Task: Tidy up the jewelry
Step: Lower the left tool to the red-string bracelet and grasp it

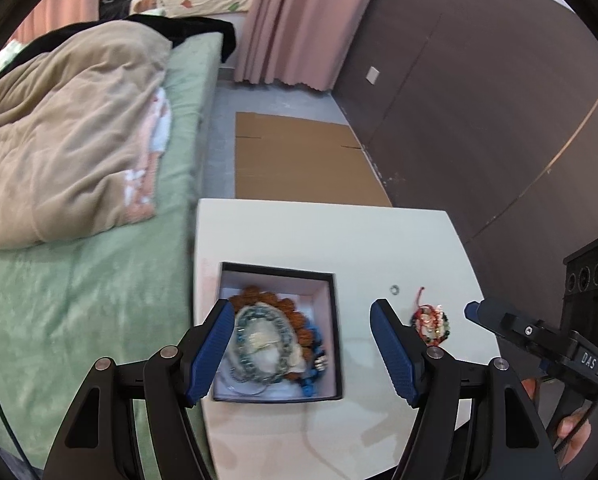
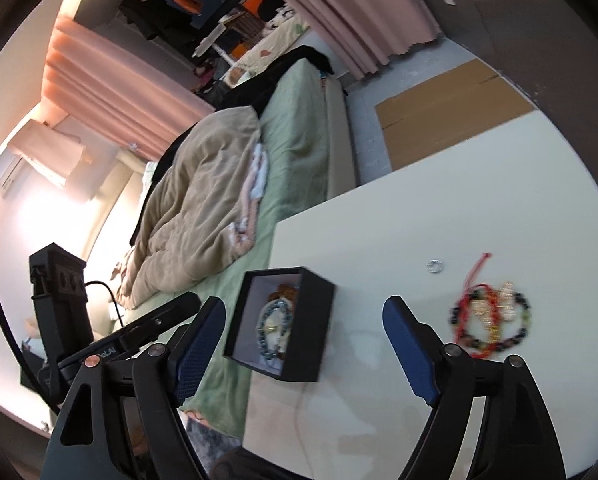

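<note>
you're working beside a bed [image 1: 99,272] w/ a green sheet and a tan quilt [image 1: 67,136]; the white table [image 1: 323,236] butts up to it, flat cardboard [image 1: 299,156] on the floor beyond.

on the table: the black jewelry box [image 1: 281,334] sits near the bed-side edge, lid off, already holding a brown bead bracelet [image 1: 287,306], a grey-blue bead strand [image 1: 259,336] and blue beads [image 1: 313,384], all piled together. the box is close to that edge in the right wrist view [image 2: 283,324], so a nudge from either tool could push it toward the bed.

left gripper [image 1: 303,354]: jaws spread, nothing between the pads, over the box. right gripper [image 2: 303,354]: jaws spread too, empty, pointing at bare table between box and loose pieces.

still out: a tangle of red cord bracelet and dark multicolour beads w/ gold bits [image 2: 491,322], well right of the box. risk there: pinch one strand and the rest may drag along or drop mid-carry. the small silver ring [image 2: 435,266] lies apart, near the cord's tail; it's tiny and flat on a slick top, so wide pads may skate it off instead of gripping.
</note>
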The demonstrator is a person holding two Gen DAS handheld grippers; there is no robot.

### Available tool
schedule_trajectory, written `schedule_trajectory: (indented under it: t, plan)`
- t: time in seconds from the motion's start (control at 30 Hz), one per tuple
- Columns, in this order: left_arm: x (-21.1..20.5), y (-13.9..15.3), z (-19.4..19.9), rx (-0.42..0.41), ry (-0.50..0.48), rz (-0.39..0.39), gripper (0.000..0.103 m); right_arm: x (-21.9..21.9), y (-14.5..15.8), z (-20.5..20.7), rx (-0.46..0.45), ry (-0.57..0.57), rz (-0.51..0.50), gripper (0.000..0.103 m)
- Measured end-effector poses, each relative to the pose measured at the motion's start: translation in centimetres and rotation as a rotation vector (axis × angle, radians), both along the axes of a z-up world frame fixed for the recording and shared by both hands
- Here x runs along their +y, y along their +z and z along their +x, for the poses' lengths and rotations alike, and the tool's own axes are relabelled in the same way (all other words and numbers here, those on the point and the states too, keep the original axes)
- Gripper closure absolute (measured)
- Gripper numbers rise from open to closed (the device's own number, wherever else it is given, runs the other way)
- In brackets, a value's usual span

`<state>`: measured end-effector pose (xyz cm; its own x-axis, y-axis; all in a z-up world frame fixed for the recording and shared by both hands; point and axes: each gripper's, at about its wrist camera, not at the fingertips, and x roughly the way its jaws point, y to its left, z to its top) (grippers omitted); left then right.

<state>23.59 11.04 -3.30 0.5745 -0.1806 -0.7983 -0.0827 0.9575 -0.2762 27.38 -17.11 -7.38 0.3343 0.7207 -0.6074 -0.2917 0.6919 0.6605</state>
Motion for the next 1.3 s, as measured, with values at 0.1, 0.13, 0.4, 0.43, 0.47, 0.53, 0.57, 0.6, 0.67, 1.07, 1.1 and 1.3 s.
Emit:
schedule_trajectory:
  t: [0.1,0.13,0.4,0.43,0.47,0.53,0.57,0.6,0.67,1.07,1.1,1.3]
  plan:
    - [-1.4,0.0,0.6,0.002,-0.023,0.002,0.032,-2.0,-0.4,0.3,0.016,-0.041,-0.021,0.020]
    - [-1.9,-0.1,0.8,0.003,-0.032,0.003,0.032,-2.7,-0.6,0.4,0.020,-0.058,-0.028,0.020]
    - [-6.2,-1.0,2.4,0.018,-0.099,-0.002,0.032,-7.4,-1.9,1.2,0.060,-0.154,-0.083,0.020]
    - [-6.8,-1.2,2.7,0.024,-0.111,-0.001,0.032,-7.8,-1.9,1.3,0.063,-0.164,-0.094,0.020]
    - [-7.5,-1.4,2.9,0.031,-0.123,0.000,0.032,-8.2,-2.0,1.3,0.066,-0.175,-0.102,0.020]
    - [-8.6,-1.9,3.3,0.041,-0.144,0.001,0.032,-9.0,-2.2,1.4,0.070,-0.186,-0.109,0.020]
    - [-9.2,-2.2,3.5,0.046,-0.153,0.004,0.032,-9.5,-2.3,1.5,0.072,-0.188,-0.110,0.020]
    - [-9.7,-2.4,3.7,0.052,-0.161,0.006,0.032,-9.7,-2.4,1.5,0.074,-0.190,-0.111,0.020]
    - [-10.7,-2.9,4.1,0.065,-0.182,0.001,0.032,-10.3,-2.5,1.6,0.079,-0.194,-0.116,0.020]
    - [-16.4,-6.3,6.0,0.157,-0.267,-0.010,0.061,-13.8,-4.3,1.9,0.146,-0.246,-0.156,0.021]
    - [-16.9,-6.6,6.2,0.166,-0.274,-0.015,0.062,-13.9,-4.6,1.9,0.155,-0.246,-0.161,0.021]
    - [-18.9,-8.1,6.7,0.197,-0.291,-0.017,0.068,-14.9,-5.3,2.0,0.180,-0.247,-0.156,0.021]
